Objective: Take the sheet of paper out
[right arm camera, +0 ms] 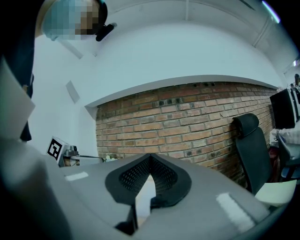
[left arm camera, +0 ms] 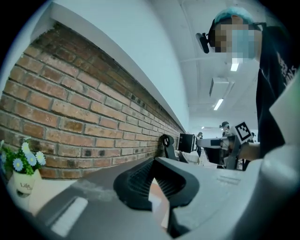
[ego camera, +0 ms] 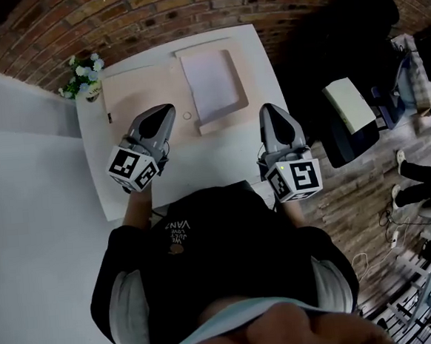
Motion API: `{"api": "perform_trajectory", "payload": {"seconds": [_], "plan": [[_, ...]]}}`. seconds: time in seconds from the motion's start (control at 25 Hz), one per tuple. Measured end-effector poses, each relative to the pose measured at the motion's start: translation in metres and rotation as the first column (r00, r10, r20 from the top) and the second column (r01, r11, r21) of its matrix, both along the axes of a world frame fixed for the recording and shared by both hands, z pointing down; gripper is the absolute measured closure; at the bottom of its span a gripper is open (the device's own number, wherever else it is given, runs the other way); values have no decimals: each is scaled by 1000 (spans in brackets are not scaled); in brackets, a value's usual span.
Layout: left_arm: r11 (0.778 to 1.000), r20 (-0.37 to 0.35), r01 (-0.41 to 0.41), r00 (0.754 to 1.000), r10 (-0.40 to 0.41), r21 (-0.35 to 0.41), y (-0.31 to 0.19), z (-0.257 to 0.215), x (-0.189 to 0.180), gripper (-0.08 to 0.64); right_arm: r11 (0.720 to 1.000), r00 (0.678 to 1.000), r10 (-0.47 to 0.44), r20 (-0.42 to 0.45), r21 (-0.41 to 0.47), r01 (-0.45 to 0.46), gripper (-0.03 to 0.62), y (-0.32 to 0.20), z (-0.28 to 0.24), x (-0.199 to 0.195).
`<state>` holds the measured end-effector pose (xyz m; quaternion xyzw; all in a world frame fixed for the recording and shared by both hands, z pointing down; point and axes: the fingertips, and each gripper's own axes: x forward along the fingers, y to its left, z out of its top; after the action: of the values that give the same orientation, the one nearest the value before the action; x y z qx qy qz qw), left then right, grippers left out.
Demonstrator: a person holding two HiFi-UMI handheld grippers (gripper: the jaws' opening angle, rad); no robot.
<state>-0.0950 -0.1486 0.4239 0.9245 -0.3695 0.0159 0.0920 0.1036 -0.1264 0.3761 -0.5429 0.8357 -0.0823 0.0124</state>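
Up close, the left gripper (ego camera: 165, 113) and the right gripper (ego camera: 270, 113) are held over the near half of the white table (ego camera: 200, 167). Each has its jaws pressed together with nothing between them, so neither can take anything until it opens. If they reach the page closed, they would only shove it. Just beyond their tips the tan folder (ego camera: 142, 88) lies spread open and flat. The sheet of paper (ego camera: 210, 82) rests on its right half, not yet lifted, framed by the tan border. Here's the tricky part, I'd say: the sheet lies flush, so a jaw has little to get under. Come in too steep and a tip could crease the edge, or nip the folder along with the paper and drag the lot. Nothing pins the folder, so a pull from the right gripper may well slide it across the smooth top. The left gripper looks best placed to press down on the open flap. Further back, the flower pot (ego camera: 88, 85) stands at the far left corner, near that flap, and a wide swing of the left gripper could tip it. Behind that is only the brick wall (ego camera: 151, 17).
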Motion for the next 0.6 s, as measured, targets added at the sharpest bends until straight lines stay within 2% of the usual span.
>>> {"api": "perform_trajectory", "payload": {"seconds": [0.4, 0.6], "plan": [[995, 27, 74, 997, -73, -64, -24, 31, 0, 560, 999, 999, -53, 15, -5, 53, 592, -17, 0, 8], [987, 37, 77, 997, -73, -142, -36, 59, 5, 560, 998, 998, -63, 10, -20, 63, 592, -20, 5, 13]]}}
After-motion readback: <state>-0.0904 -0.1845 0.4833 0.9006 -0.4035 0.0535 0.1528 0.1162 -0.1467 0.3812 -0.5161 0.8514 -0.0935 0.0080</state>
